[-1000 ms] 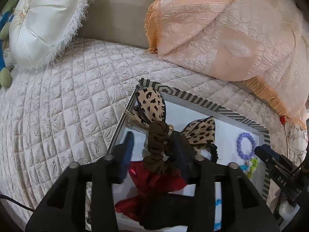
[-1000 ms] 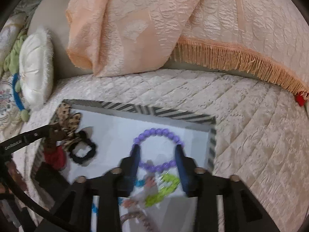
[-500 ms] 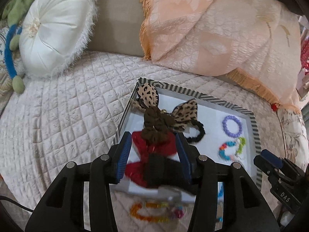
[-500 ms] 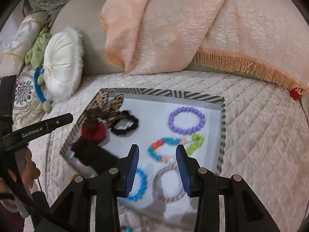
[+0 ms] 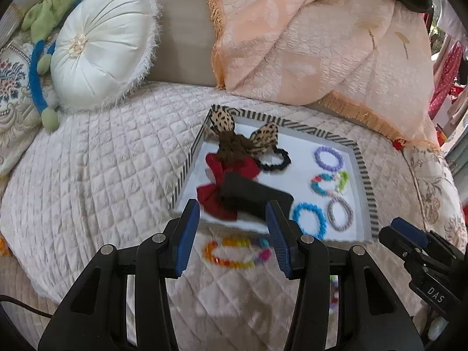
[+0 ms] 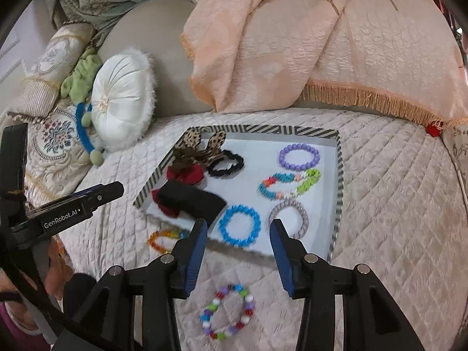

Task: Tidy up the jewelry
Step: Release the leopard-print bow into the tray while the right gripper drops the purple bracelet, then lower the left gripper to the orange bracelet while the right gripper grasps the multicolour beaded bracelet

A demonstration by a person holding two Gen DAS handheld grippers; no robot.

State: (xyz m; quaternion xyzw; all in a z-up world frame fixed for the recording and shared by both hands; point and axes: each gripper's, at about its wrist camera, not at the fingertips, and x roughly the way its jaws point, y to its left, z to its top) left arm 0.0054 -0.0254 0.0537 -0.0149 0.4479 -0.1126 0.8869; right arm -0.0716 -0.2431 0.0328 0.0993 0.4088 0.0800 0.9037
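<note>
Blue-padded hand-held grippers [image 5: 232,231] farther from tray [image 5: 362,163] now

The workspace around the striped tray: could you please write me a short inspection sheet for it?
Surface: quilted bedspread, bearing the striped tray.
Job's things: in the tray, purple bracelet, blue bracelet, grey bracelet, multicoloured chain bracelet, black scrunchie, leopard bow, red bow, black pouch. Outside it, orange bead bracelet and mixed bead bracelet.
Clutter: nothing seen.
Grippers: left gripper and right gripper open, empty; right jaws just opening.
Cables: one at lower left.
Surroundings: round white cushion, peach throw.
</note>
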